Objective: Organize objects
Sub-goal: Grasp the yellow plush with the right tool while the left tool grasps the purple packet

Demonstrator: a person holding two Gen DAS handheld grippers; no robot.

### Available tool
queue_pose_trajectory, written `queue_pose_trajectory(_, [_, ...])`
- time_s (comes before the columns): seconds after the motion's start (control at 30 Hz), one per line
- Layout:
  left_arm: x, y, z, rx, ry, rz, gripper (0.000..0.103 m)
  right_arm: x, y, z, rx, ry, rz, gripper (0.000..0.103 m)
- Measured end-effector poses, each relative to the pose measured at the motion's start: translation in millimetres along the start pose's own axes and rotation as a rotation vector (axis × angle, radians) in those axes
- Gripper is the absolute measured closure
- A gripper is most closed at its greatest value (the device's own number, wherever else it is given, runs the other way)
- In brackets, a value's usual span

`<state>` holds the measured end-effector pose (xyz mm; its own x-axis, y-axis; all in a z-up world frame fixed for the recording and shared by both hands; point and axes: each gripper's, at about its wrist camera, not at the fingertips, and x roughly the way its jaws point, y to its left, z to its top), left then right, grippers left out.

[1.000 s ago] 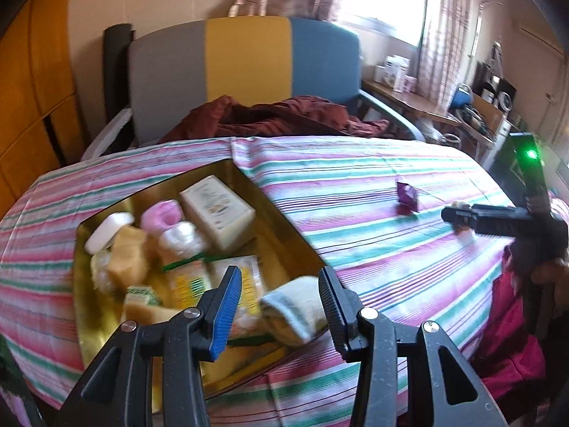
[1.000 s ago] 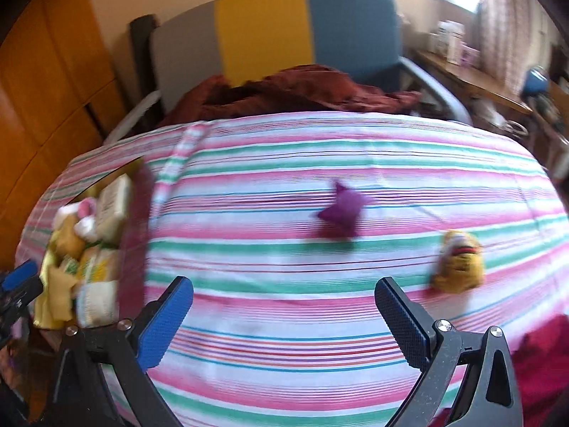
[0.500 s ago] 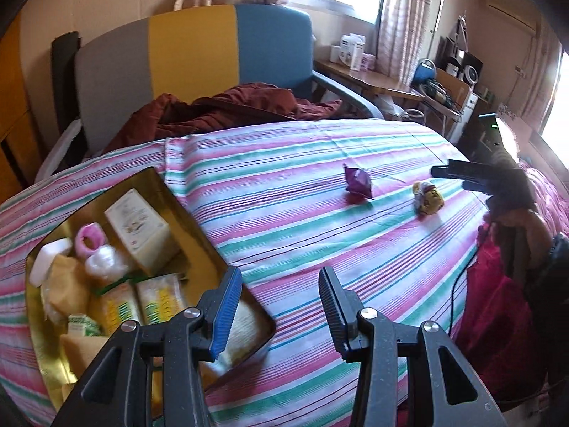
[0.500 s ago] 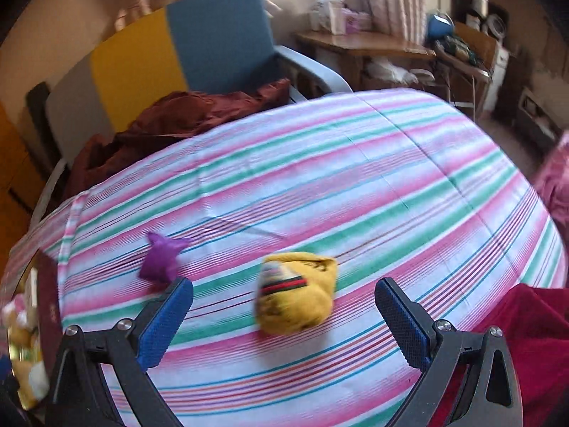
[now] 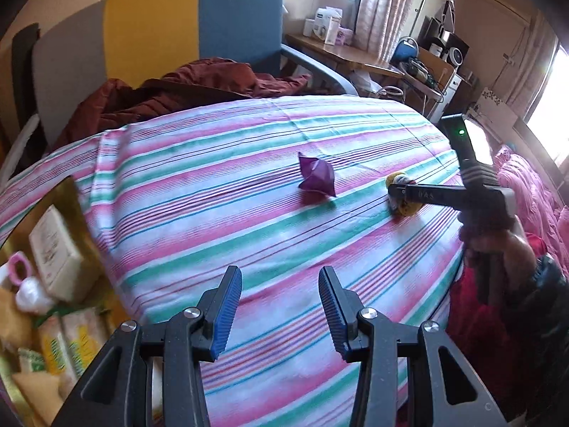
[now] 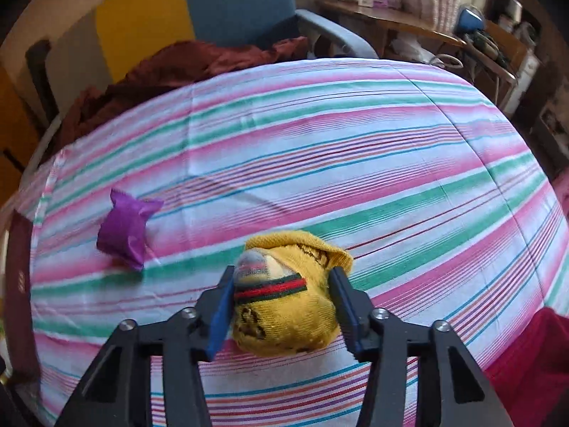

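Note:
A rolled yellow sock [image 6: 288, 302] with a red and green band lies on the striped tablecloth [image 6: 320, 163]. My right gripper [image 6: 282, 306] has its jaws closed against both sides of the sock. It also shows in the left wrist view [image 5: 403, 192], over the sock [image 5: 409, 208]. A crumpled purple wrapper [image 6: 124, 229] [image 5: 316, 178] lies left of the sock. My left gripper [image 5: 277, 313] is open and empty above the cloth. A gold tray [image 5: 71, 192] with several soaps and packets sits at the left.
A chair [image 5: 177, 25] with a dark red garment [image 5: 185, 89] stands behind the table. A cluttered desk [image 5: 373, 60] stands at the back right. Pink and red fabric [image 5: 526, 192] lies past the table's right edge.
My right gripper moved forward and closed around the yellow sock. My left gripper swung right, away from the tray, staying open.

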<state>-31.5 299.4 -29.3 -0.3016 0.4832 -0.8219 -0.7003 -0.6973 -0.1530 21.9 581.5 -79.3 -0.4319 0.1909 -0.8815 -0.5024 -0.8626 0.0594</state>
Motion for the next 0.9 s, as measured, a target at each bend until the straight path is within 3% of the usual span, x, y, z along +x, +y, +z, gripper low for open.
queue_pose_trajectory(0.13, [24.3,-9.8,14.6,-0.014,0.031,-0.038,0.058,-8.8,3.4,0.8,-0.018,-0.011,0.012,0.065])
queue_pose_trajectory(0.47, [81.3,-39.3,60.4,0.063,0.057,-0.052,0.058,-7.1,4.5,1.0,-0.016,0.019,0.032,0.066])
queue_pose_trajectory(0.9, [147.3,-64.3,95.9,0.138,0.111,-0.012,0.057,0.3,3.0,4.7,0.003,0.043,0.044,0.051])
